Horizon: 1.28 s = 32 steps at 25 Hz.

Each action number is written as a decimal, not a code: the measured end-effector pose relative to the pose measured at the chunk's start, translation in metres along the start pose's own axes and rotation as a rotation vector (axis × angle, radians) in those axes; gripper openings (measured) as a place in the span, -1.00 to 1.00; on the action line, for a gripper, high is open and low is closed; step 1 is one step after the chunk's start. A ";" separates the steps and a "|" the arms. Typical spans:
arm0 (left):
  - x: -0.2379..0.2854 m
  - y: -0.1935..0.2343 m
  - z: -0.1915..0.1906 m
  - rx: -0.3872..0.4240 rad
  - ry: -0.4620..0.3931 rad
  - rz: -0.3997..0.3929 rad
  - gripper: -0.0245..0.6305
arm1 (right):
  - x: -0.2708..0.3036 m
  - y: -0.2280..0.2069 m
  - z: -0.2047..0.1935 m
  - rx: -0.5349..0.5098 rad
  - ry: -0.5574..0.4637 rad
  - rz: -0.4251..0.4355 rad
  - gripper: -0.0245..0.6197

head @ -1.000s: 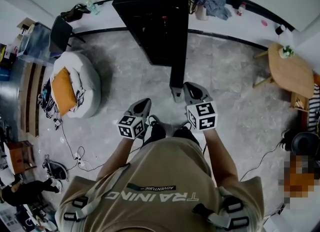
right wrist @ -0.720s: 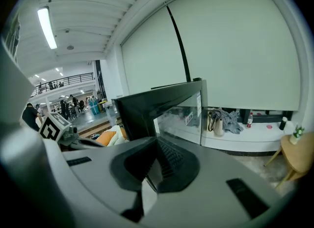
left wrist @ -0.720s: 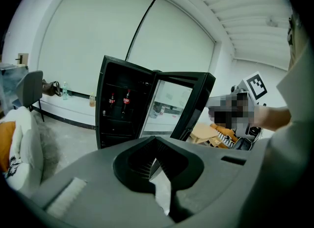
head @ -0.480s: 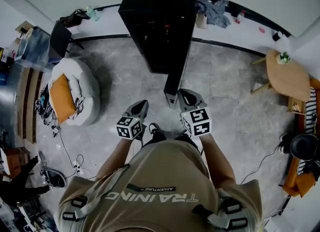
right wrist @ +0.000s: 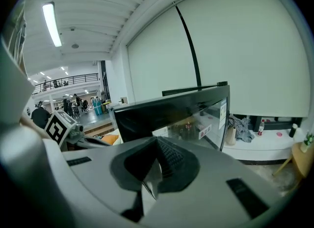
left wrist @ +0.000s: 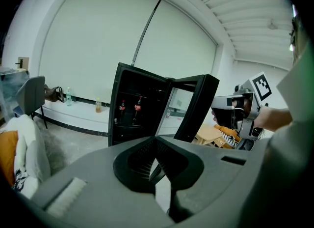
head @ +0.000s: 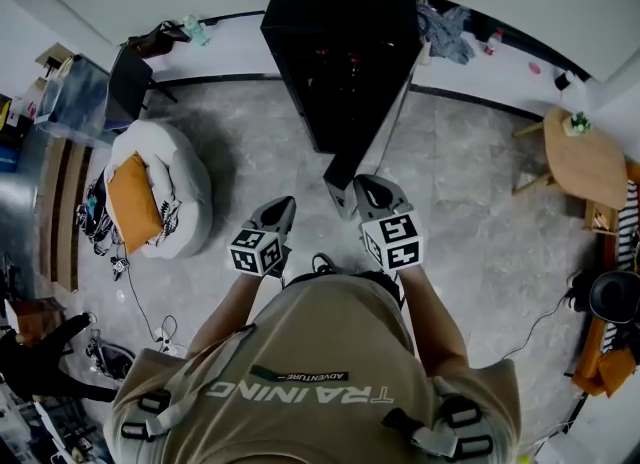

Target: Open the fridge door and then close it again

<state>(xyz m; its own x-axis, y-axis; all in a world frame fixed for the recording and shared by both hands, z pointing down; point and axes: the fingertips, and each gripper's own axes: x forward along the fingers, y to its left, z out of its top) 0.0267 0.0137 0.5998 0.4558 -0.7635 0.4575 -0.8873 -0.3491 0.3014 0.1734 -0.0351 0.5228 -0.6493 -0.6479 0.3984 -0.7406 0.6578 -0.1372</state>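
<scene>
A black fridge (head: 340, 42) stands against the far wall with its glass door (head: 342, 167) swung out toward me. In the left gripper view the fridge (left wrist: 137, 109) shows dark shelves with cola bottles (left wrist: 138, 105), and the door (left wrist: 196, 106) stands edge-on. My right gripper (head: 350, 192) is shut and sits at the outer side of the door's free edge; whether it touches is unclear. The door (right wrist: 171, 114) fills the right gripper view just beyond the shut right gripper (right wrist: 156, 173). My left gripper (head: 283, 207), also shut and holding nothing, hangs left of the door; its own view shows it (left wrist: 158, 165) aimed at the fridge.
A white beanbag with an orange cushion (head: 160, 187) lies on the floor to the left. A chair (head: 125, 72) stands at the back left. A round wooden table (head: 585, 157) is on the right. Cables (head: 150, 307) trail across the floor at the lower left.
The door's free edge has swung left, toward the fridge front, with the right gripper staying beside it. The left gripper has barely moved.
</scene>
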 end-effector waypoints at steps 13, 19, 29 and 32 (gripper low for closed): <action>-0.019 0.077 0.019 0.016 -0.033 0.020 -0.93 | 0.072 0.027 0.027 -0.034 -0.016 -0.019 -0.93; -0.027 0.107 0.020 -0.028 -0.049 0.058 -0.93 | 0.106 0.030 0.036 -0.059 0.018 -0.005 -0.93; -0.007 0.135 0.051 -0.061 -0.081 0.156 -0.93 | 0.159 0.025 0.062 -0.126 0.017 0.108 -0.93; -0.001 0.141 0.063 -0.065 -0.090 0.188 -0.93 | 0.172 0.018 0.064 -0.117 0.034 0.134 -0.93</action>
<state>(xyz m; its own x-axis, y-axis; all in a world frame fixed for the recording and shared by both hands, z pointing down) -0.1034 -0.0693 0.5898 0.2716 -0.8584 0.4352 -0.9484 -0.1619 0.2726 0.0375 -0.1597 0.5308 -0.7330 -0.5396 0.4141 -0.6214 0.7788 -0.0853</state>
